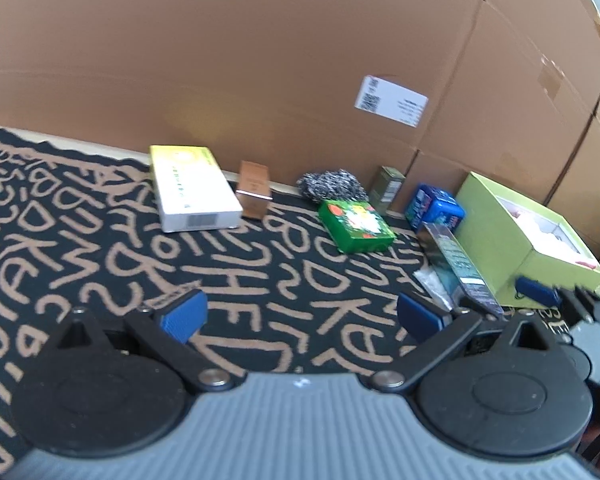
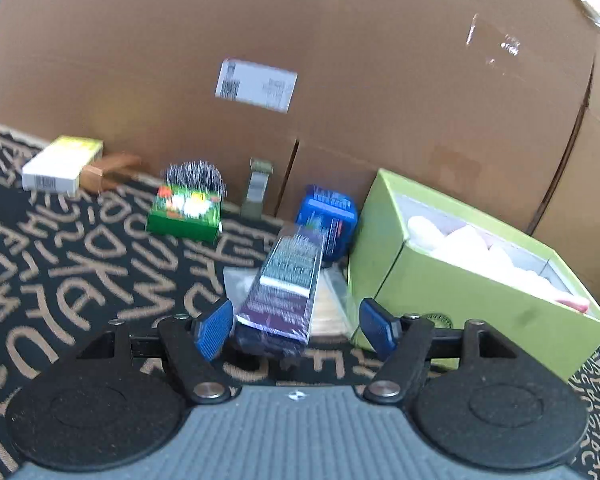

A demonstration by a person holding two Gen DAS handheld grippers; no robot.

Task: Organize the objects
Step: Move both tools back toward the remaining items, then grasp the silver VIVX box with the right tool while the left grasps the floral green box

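Left hand-held gripper (image 1: 300, 314): we saw it tilted downward over the patterned tabletop (image 1: 100, 240), its blue pads (image 1: 184, 314) spread wide with only bare cloth between them; it held nothing.

Right hand-held gripper (image 2: 296, 330): we saw it angled down at a shallower tilt, jaws partly open, straddling the near end of a long dark box (image 2: 288, 292). Its left pad (image 2: 214, 330) sat at or just beside the box's left edge; we could not tell whether it touched. Its right pad (image 2: 378, 330) stood clear of the box, so we judged nothing to be gripped.

Long dark box: it lay straight ahead of the right hand-held gripper, running away from the fingers, resting partly on a clear wrapper (image 2: 240, 284). From the left hand-held gripper it lay ahead and to the right.

Green open box (image 2: 460, 292): it sat just right of the right hand-held gripper's right pad, beside the long dark box, with pale contents inside.

Blue packet (image 2: 332, 216): it stood beyond the far end of the long dark box, next to the green open box.

Green flat box (image 1: 356, 224): it lay ahead of the left hand-held gripper, slightly right.

Steel scourer (image 1: 332, 184): it sat just behind the green flat box.

White and yellow box (image 1: 192, 188): it lay ahead and left of the left hand-held gripper, with a small brown box (image 1: 254, 196) just to its right.

Olive carton (image 1: 388, 188): it stood against the cardboard wall (image 1: 260, 60) far ahead.
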